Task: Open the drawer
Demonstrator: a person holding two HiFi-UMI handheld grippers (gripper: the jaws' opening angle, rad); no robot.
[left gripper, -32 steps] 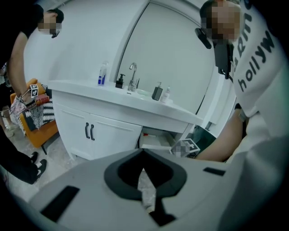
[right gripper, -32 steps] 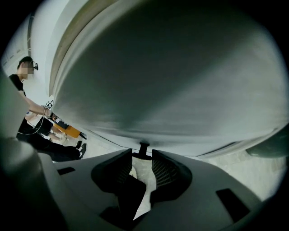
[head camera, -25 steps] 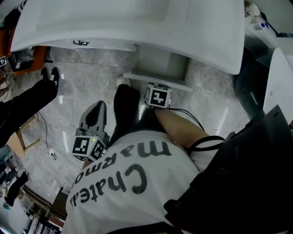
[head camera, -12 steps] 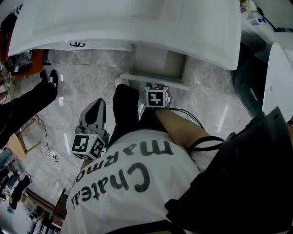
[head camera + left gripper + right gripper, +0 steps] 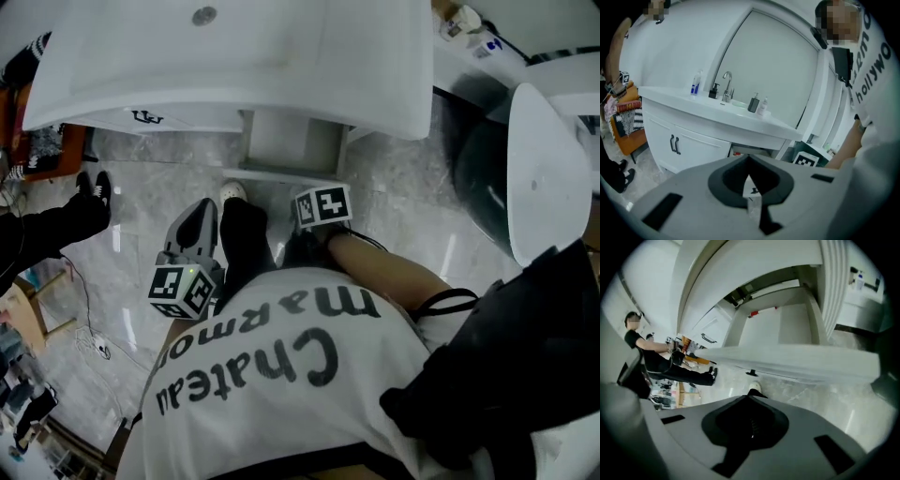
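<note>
The right gripper (image 5: pixel 751 399) is found clenched on nothing. Its grey jaws have just been closing, and no handle or edge is seen between them. Just ahead of its tips, a small black knob (image 5: pixel 751 373) is seen at the long white front panel of the drawer (image 5: pixel 801 363), apart from the jaws. Beyond that panel the white drawer box is laid open, its inside visible back to the underside of the white bathroom vanity (image 5: pixel 234 66).

Compared with a moment earlier, the gripper has been drawn back and upward from the panel, while the drawer is left pulled out as it was. From this it is judged that the pull is finished and the knob let go — the task appears essentially done, with only withdrawal left.

To the right gripper's left, the left gripper (image 5: pixel 749 159) is held with jaws together and empty, pointed toward the vanity's closed cupboard doors (image 5: pixel 675 145) — no part is taken by it. The grey marbled floor (image 5: pixel 820 401) lies below both.
</note>
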